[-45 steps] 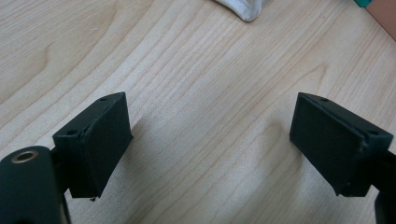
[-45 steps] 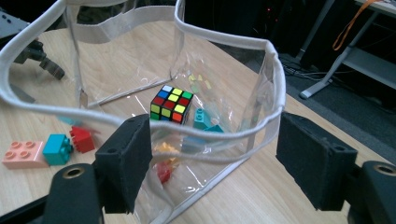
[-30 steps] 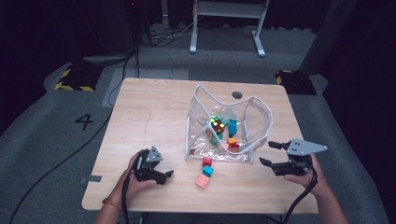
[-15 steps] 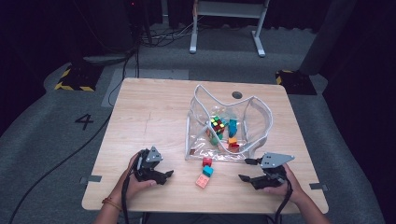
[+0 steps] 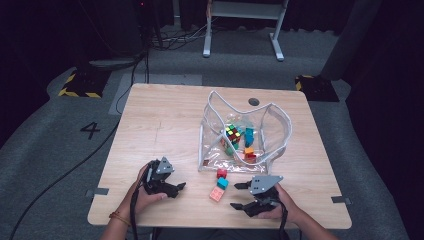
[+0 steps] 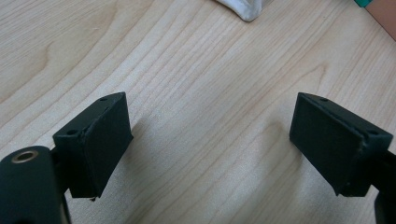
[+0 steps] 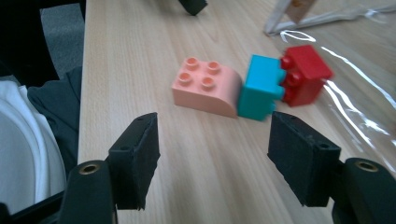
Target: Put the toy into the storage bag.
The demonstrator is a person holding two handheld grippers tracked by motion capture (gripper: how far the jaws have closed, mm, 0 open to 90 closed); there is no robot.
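A recording lab or studio: dark walls ring a lone wooden bench [image 5: 165, 125] on grey carpet [image 5: 65, 150]. A painted number 4 [image 5: 91, 130] marks the floor off the bench's left edge, with yellow-black hazard-striped weights [image 5: 76, 86] and trailing cables [image 5: 175, 42] beyond its far corners.

From above the near edge we look forward and down on the whole table [image 5: 165, 125], with floor beyond. The left gripper view sits very close over bare wood, facing down along its jaws. The right gripper view looks low across the table at the pink brick [image 7: 205, 86], which we also see in the high view, small, near the front edge.
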